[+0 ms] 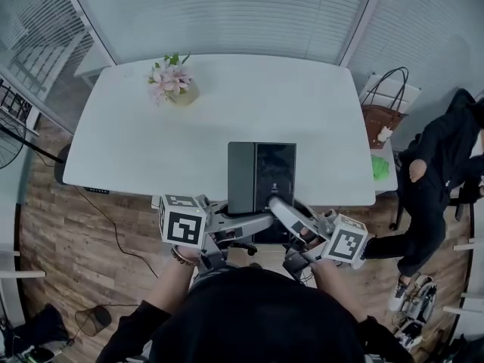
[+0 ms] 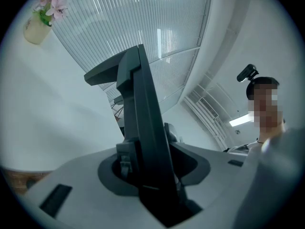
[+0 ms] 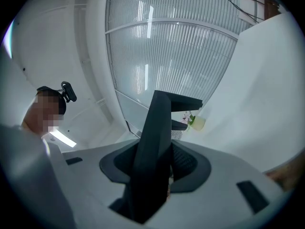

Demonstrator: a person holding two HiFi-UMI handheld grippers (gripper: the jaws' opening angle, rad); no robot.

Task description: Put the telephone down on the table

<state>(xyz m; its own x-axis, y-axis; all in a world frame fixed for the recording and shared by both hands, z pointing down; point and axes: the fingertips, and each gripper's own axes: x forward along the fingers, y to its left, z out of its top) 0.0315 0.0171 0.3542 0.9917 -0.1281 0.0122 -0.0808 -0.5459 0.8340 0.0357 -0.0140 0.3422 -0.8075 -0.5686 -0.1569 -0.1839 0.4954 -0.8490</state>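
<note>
— Where's the telephone (image 1: 261, 176)?
— Flat over the near edge of the bench (image 1: 136, 142). Whether it rests on the top, I can't tell.
— And your grip?
— My left tool (image 1: 240, 224) is clamped on its left side and my right tool (image 1: 281, 212) on its right. The dark body fills each pair of jaws. The flowers (image 1: 174, 85) stand well apart, far left.

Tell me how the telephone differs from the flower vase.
The telephone is dark and boxy; the flower vase is pale and rounded, with pink blooms. The telephone is gripped by the left tool and right tool at the table's near edge; the vase stands free, far left. Both are over the white table.
</note>
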